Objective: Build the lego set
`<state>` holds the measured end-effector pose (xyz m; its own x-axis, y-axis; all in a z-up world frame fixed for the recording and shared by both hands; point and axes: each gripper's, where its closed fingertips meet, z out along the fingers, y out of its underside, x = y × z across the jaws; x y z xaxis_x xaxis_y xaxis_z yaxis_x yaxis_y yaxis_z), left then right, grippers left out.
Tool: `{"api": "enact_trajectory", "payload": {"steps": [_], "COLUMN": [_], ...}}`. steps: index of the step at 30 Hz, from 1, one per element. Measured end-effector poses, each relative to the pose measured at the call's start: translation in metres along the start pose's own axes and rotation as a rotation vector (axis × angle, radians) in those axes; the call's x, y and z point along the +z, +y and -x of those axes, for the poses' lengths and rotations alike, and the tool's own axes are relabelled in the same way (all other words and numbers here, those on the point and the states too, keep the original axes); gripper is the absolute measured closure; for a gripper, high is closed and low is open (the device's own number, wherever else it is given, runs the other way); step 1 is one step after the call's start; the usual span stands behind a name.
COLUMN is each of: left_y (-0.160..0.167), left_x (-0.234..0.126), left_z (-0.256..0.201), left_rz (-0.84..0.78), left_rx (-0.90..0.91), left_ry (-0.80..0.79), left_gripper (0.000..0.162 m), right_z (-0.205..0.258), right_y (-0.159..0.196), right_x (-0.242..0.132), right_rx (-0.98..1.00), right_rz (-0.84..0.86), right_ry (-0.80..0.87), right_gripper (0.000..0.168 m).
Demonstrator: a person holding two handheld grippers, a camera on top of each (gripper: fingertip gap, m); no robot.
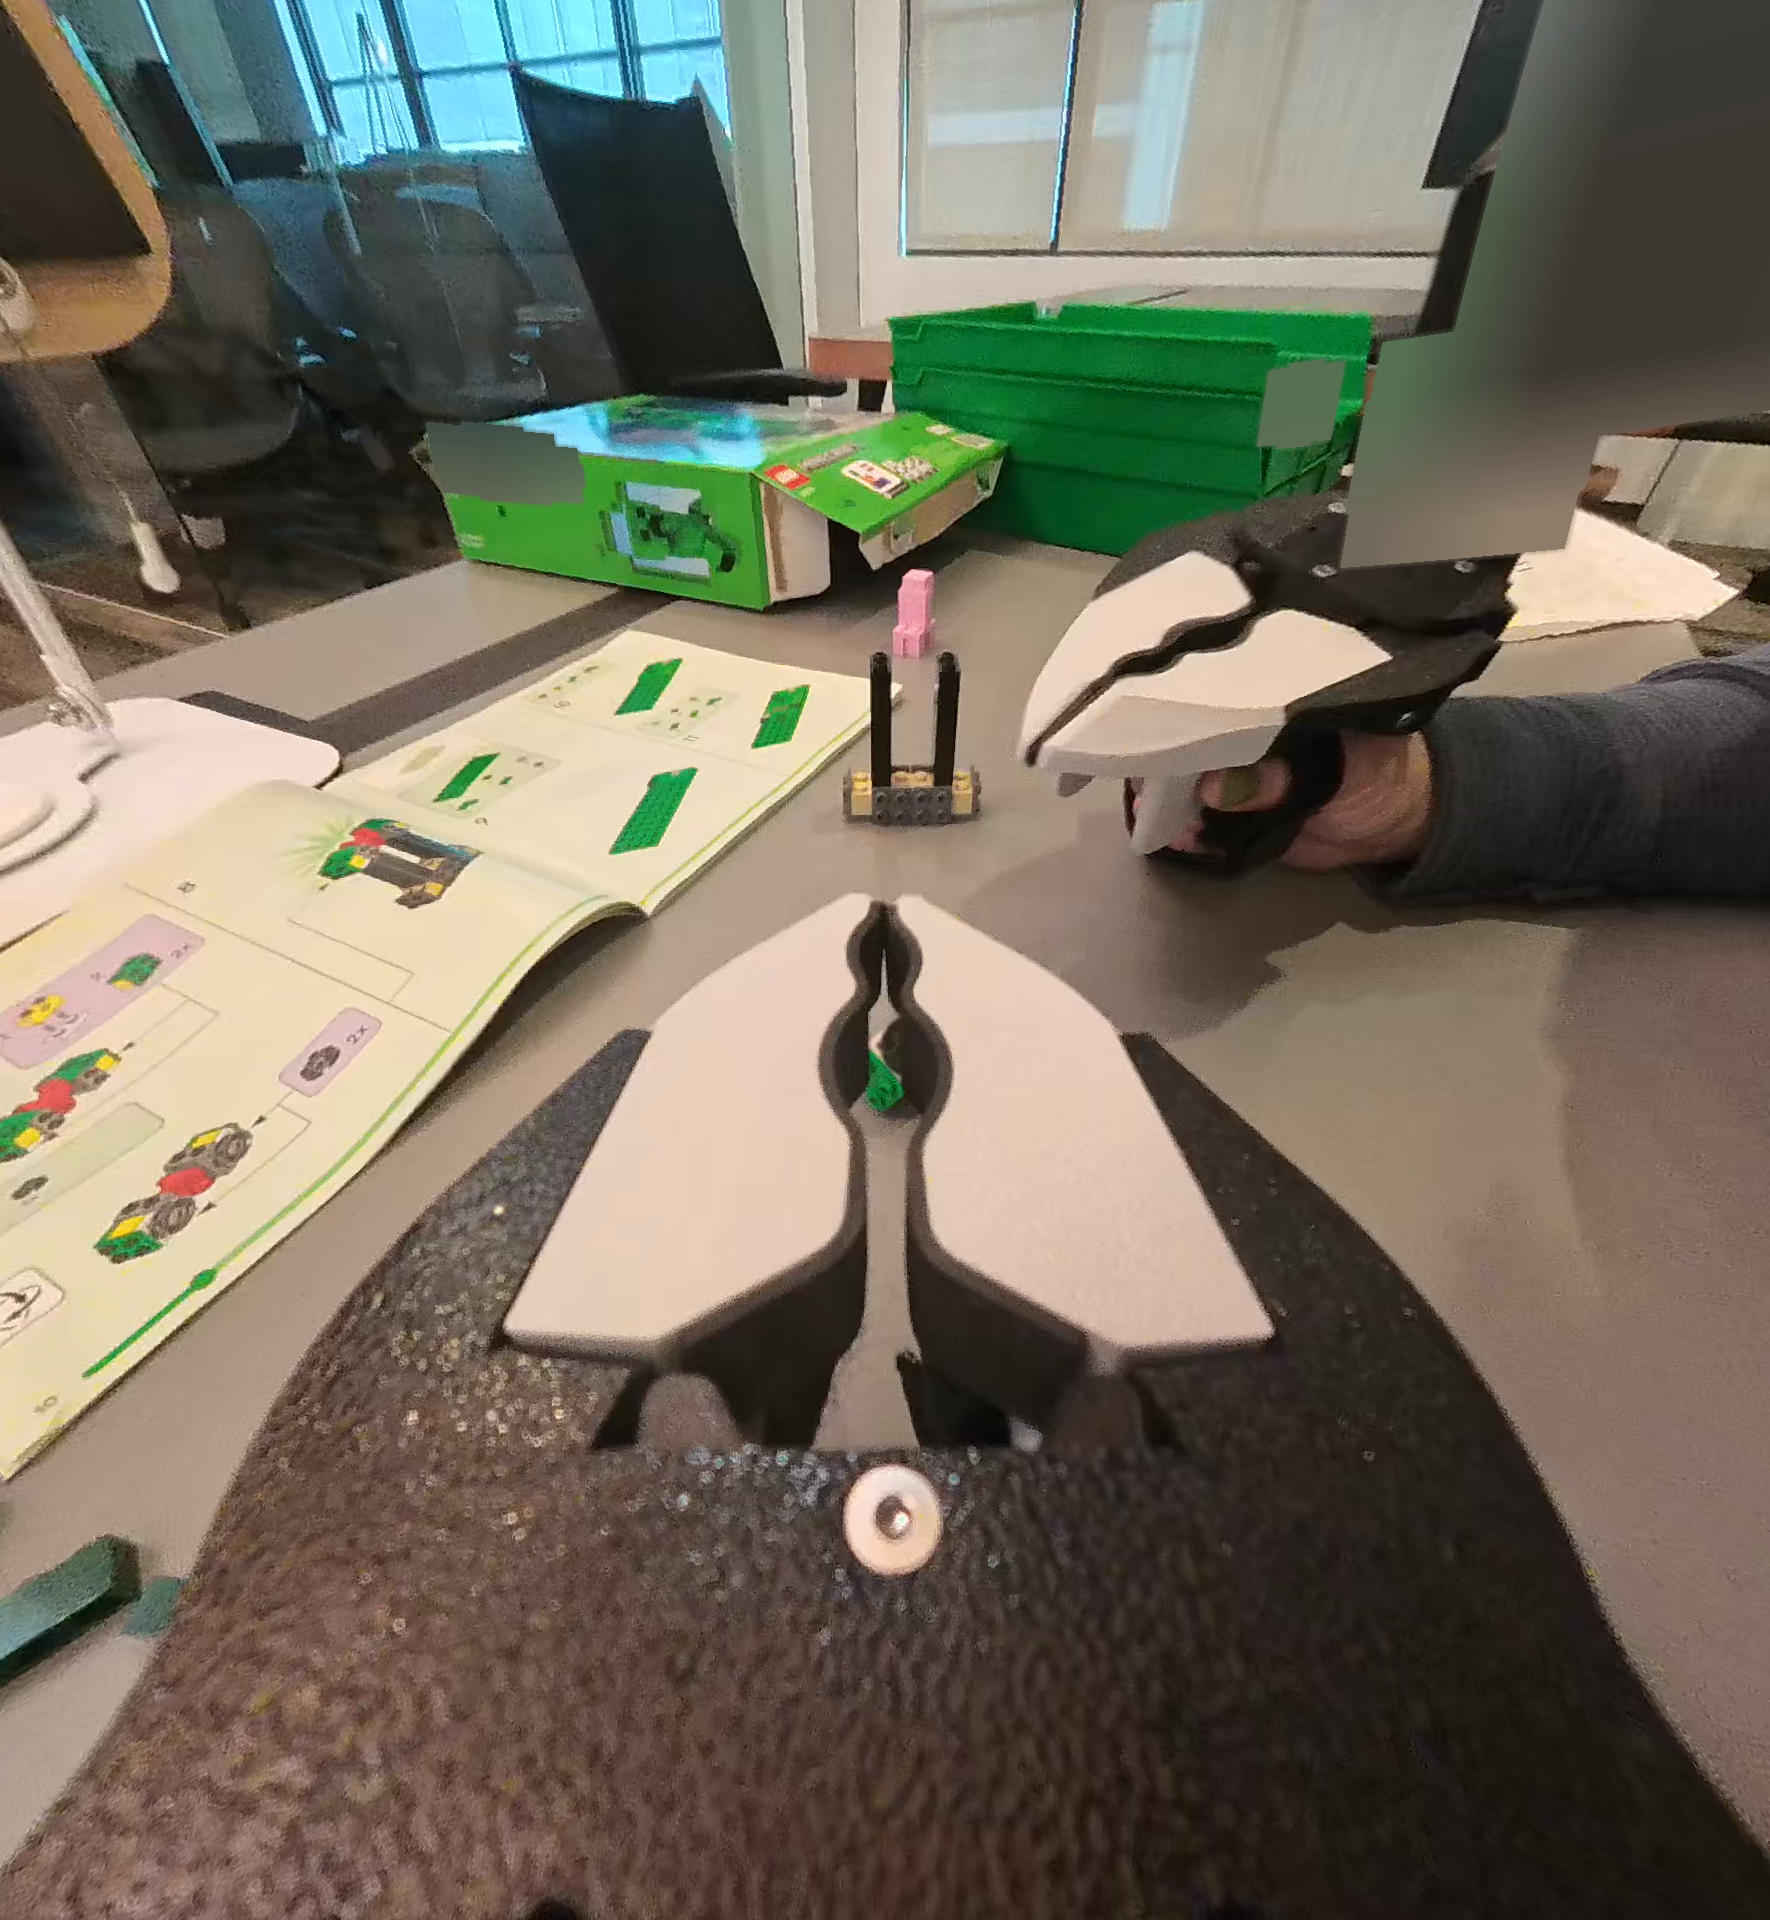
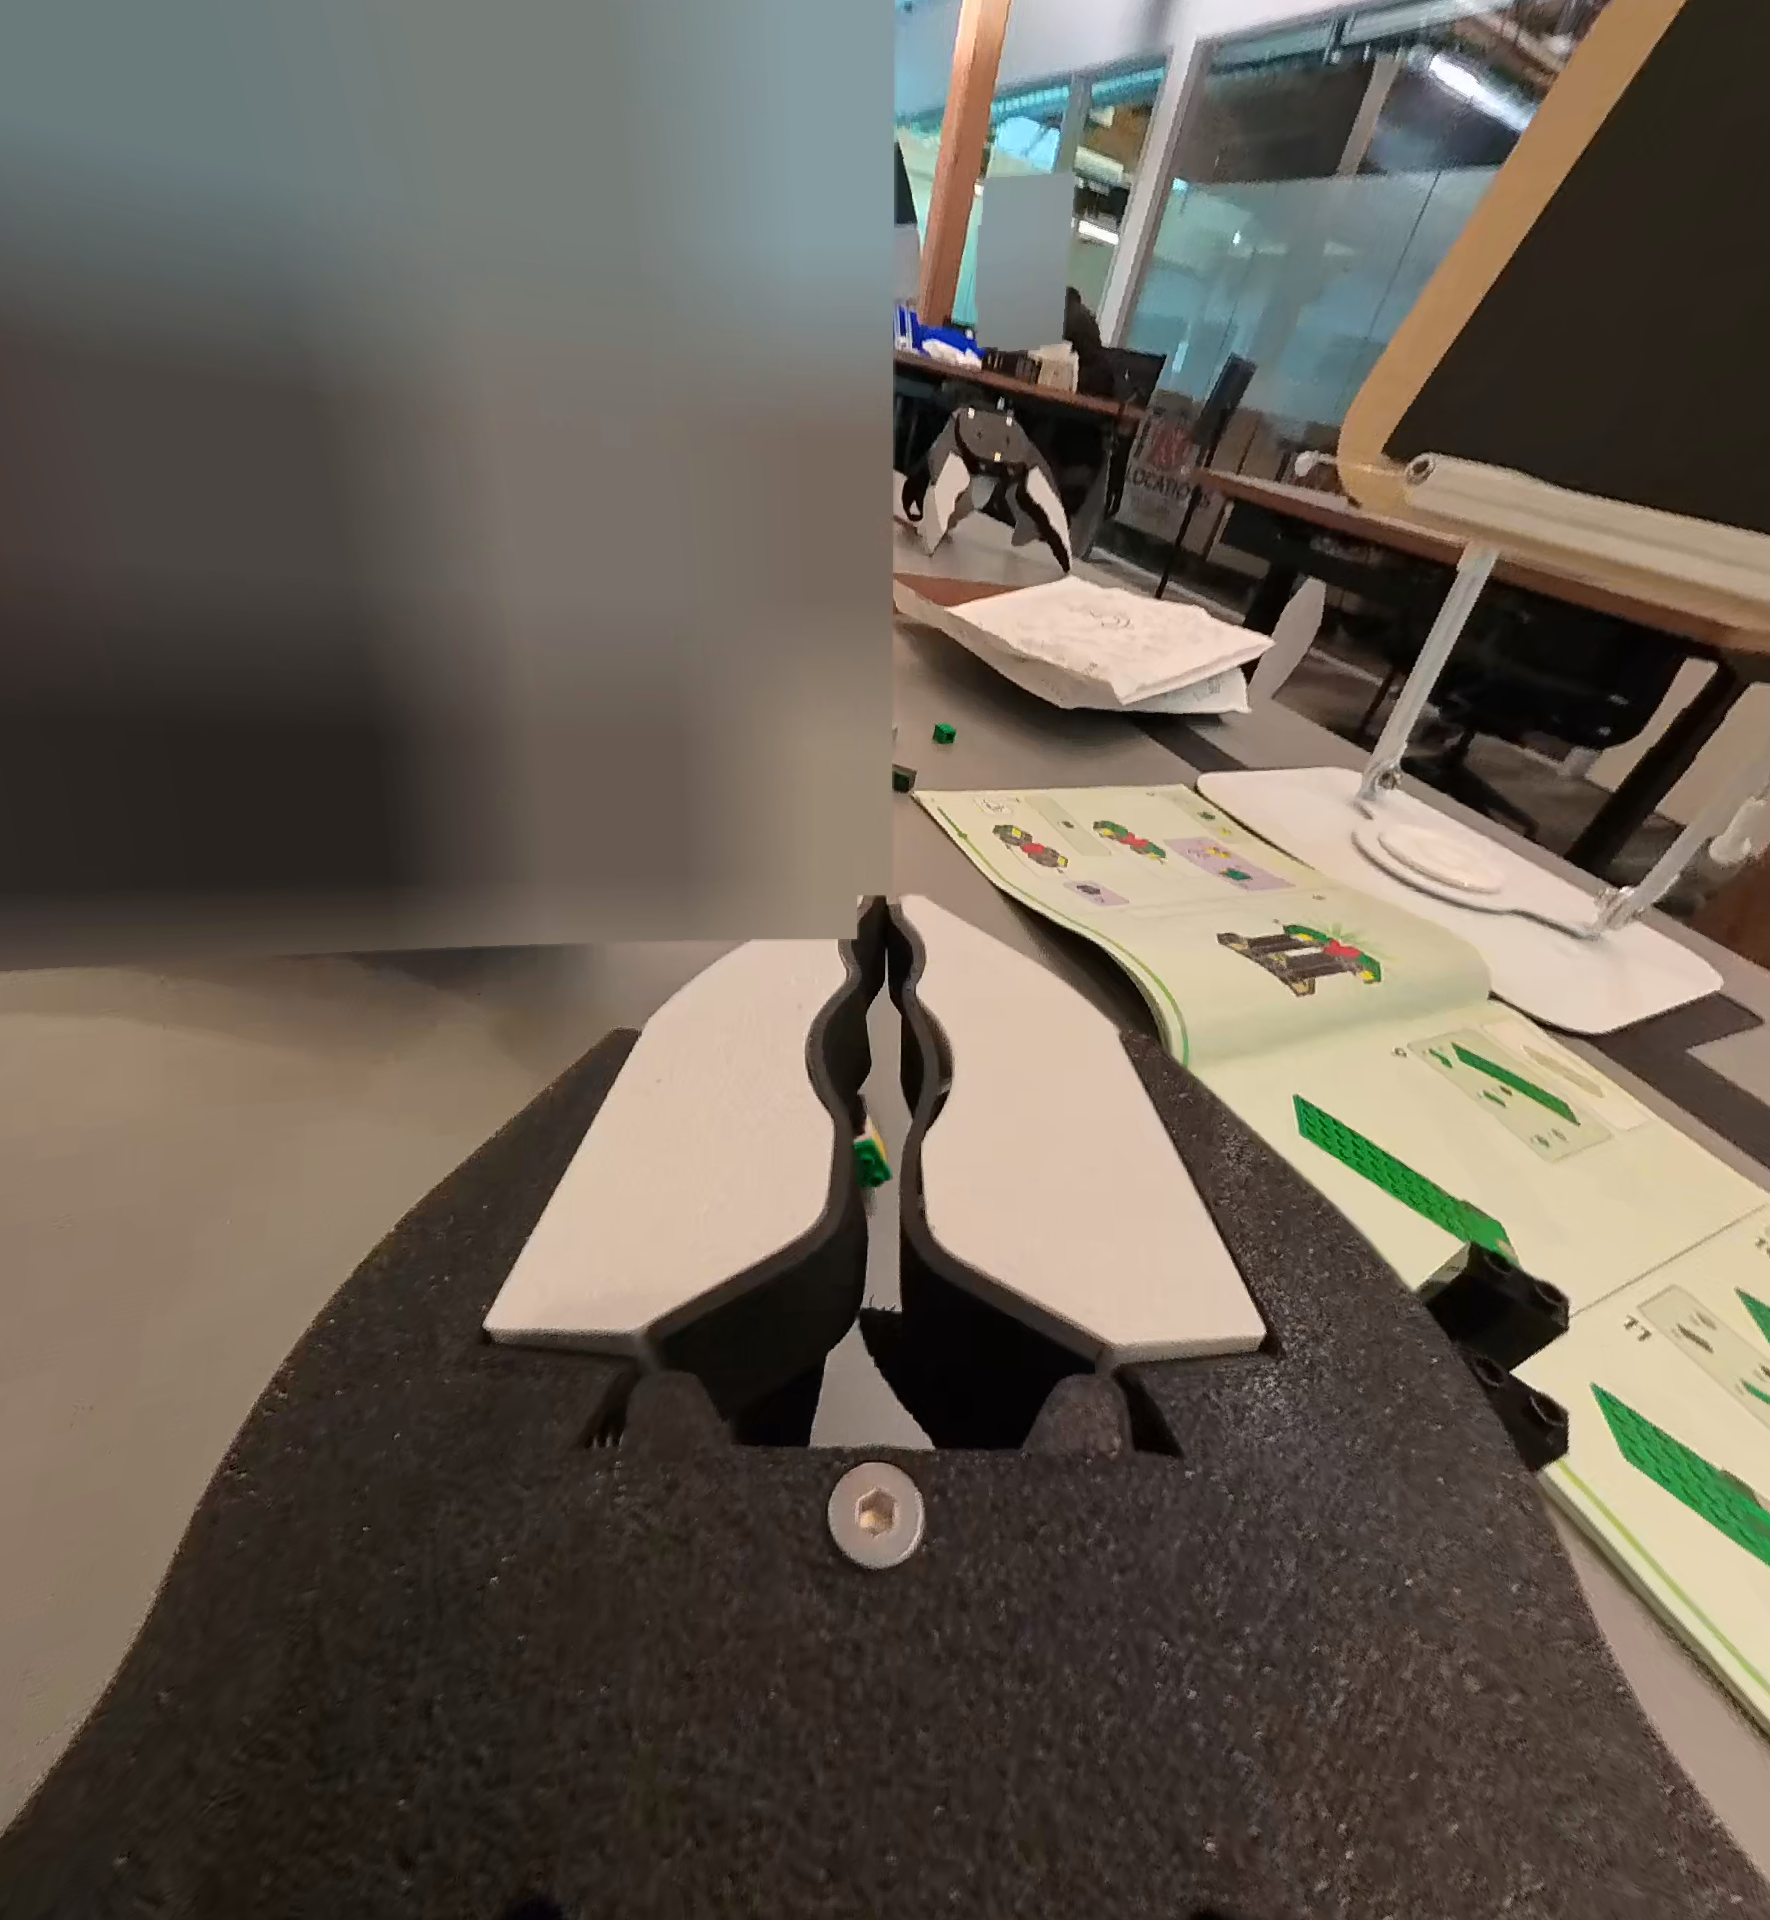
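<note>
An office with glass partitions and chairs surrounds a grey table (image 1: 1483, 1143) where the set is being built. Little looks finished: one small frame (image 1: 912, 774), two black posts on a grey and tan base, stands near the open manual (image 1: 507, 831), with a pink figure (image 1: 912, 615) behind it. Judging by the manual's pictures, most of the build is left.

The left gripper (image 1: 886, 920) has its tips together, and a small green piece (image 1: 883, 1086) sits in the hollow between its fingers, seemingly held. The right gripper (image 2: 881, 925) is likewise drawn together, with a green brick (image 2: 868, 1162) showing between its fingers; whether it is truly pinched I cannot tell for sure.

The left view alone shows the frame, the torn green box (image 1: 652, 509), stacked green bins (image 1: 1130, 426), dark green plates (image 1: 19, 1621) at the lower left, and the right gripper from outside, resting on the table beside the frame. The right view alone shows loose green bits (image 2: 945, 734) beyond the manual, black bricks (image 2: 1494, 1304) lying on its page, a crumpled paper bag (image 2: 1099, 634) and a spare gripper (image 2: 985, 488) farther back.
</note>
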<state>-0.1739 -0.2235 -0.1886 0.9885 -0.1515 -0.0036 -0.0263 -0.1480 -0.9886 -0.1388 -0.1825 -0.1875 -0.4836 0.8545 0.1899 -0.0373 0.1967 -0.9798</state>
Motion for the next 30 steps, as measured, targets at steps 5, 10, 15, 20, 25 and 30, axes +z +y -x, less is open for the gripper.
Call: {"api": "enact_trajectory", "payload": {"steps": [5,10,15,20,25,30], "left_y": [-0.003,-0.004,-0.004,-0.005,-0.012,-0.023], "left_x": [-0.006,-0.008,-0.007,-0.012,-0.032,-0.066], "left_z": [0.014,0.023,0.021,0.027,0.042,0.038], "left_rz": [-0.039,-0.064,-0.077,-0.088,-0.13,-0.223], "left_rx": [0.052,0.102,0.114,0.099,0.065,-0.006], "left_ry": [-0.106,-0.187,-0.19,-0.209,-0.29,-0.35], "left_gripper": [0.162,0.162,0.162,0.162,0.162,0.162], "right_z": [-0.001,-0.005,-0.01,-0.011,-0.015,-0.014], "right_y": [-0.005,-0.008,-0.012,-0.012,-0.012,-0.012], "right_x": [-0.003,-0.006,-0.01,-0.012,-0.013,-0.012], "right_rx": [-0.037,-0.04,-0.047,-0.036,-0.028,-0.035], "right_rz": [-0.038,-0.07,-0.092,-0.092,-0.095,-0.094], "right_ry": [0.034,0.069,0.106,0.116,0.134,0.132], "right_gripper": [0.168,0.168,0.168,0.168,0.168,0.168]}}
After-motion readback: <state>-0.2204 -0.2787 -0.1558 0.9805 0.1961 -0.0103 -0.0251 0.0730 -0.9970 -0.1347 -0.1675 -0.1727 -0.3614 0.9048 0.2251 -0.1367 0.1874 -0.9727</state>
